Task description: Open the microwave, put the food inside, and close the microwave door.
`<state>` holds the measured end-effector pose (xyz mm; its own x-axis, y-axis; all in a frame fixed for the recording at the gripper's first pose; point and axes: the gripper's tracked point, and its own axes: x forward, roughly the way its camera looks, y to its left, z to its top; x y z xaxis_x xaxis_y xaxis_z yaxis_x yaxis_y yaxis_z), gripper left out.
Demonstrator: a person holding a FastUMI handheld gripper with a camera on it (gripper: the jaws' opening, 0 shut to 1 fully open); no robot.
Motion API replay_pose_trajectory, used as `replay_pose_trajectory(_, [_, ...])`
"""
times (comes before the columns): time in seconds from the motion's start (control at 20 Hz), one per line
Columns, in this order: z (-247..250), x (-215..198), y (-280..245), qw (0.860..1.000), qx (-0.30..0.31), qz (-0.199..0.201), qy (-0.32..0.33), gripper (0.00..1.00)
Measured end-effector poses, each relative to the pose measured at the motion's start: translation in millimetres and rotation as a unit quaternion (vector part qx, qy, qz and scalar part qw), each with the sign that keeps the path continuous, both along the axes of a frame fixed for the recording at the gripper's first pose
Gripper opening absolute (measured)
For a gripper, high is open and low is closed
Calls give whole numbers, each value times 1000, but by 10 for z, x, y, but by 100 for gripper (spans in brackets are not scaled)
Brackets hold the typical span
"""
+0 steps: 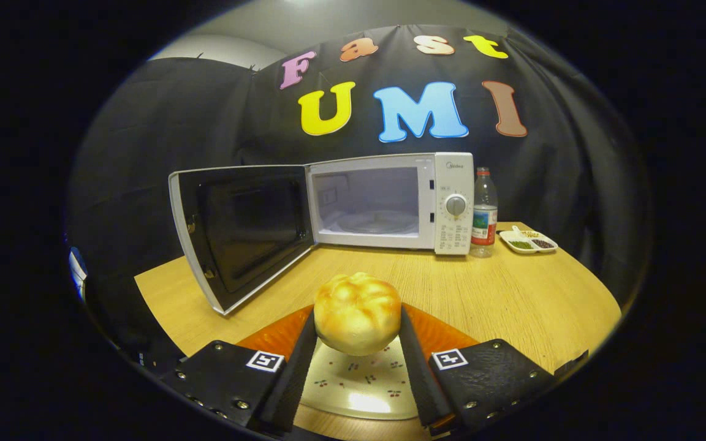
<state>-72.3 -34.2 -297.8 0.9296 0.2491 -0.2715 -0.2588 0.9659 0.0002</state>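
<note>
From the gripper view, my gripper [358, 334] has its two fingers closed against either side of the bun [358, 313], which I hold lifted just above the orange-rimmed plate [362, 383]. The bun is round, with no clear long axis, its domed top upward. Beyond the fingers the microwave [390, 202] faces me, its door [239, 229] swung wide to its left, the cavity open. Bare table [500, 294] lies between. A bottle [484, 212] and small tray [528, 241] sit beside the microwave's right.
</note>
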Motion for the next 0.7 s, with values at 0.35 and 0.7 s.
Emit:
replay_pose_trajectory(0.35, [527, 694, 327, 999, -15, 10, -48, 73])
replay_pose_trajectory(0.7, [674, 1626, 589, 999, -11, -5, -50, 73])
